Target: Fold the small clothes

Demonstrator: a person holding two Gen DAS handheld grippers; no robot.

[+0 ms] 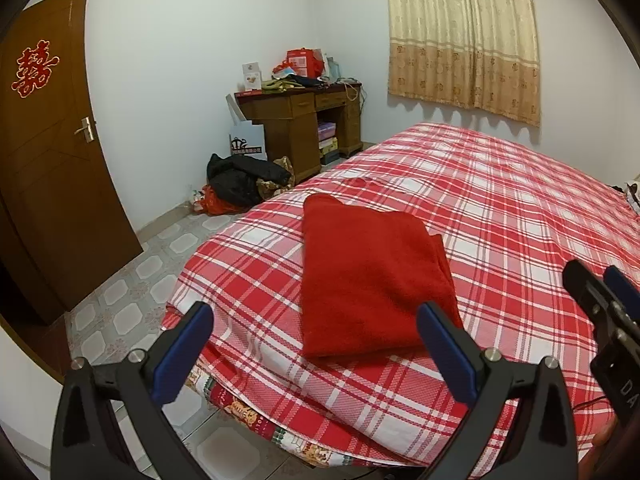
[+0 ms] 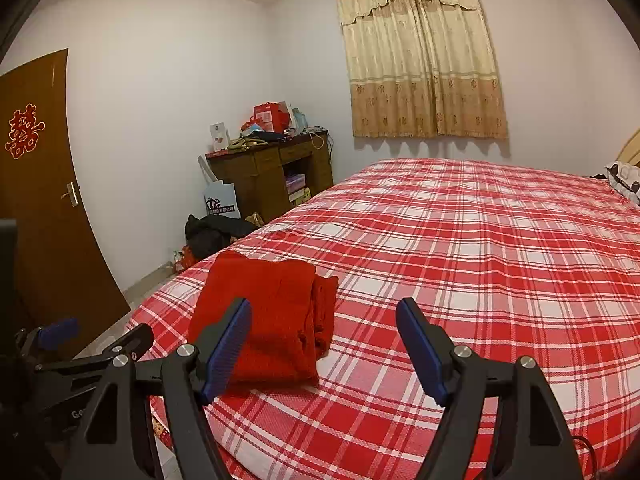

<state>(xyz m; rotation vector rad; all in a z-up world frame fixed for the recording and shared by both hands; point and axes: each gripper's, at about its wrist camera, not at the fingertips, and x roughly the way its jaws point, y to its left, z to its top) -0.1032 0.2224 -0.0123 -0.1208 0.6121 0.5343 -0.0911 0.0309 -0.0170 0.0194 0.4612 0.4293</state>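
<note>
A red garment (image 1: 370, 276) lies folded into a thick rectangle on the red plaid bed sheet (image 1: 500, 208), near the bed's front left corner. It also shows in the right wrist view (image 2: 268, 320), with layered edges on its right side. My left gripper (image 1: 316, 316) is open and empty, held just above the garment's near edge. My right gripper (image 2: 324, 312) is open and empty, to the right of the garment and above the sheet (image 2: 460, 260). The right gripper also shows at the left wrist view's right edge (image 1: 600, 284), and the left gripper at the right wrist view's lower left (image 2: 96, 332).
A wooden desk (image 1: 304, 128) piled with boxes stands in the far corner, dark clothes and bags (image 1: 244, 184) on the tiled floor (image 1: 132, 292) beside it. A brown door (image 1: 52, 160) is on the left. A curtain (image 1: 464, 36) hangs behind the bed.
</note>
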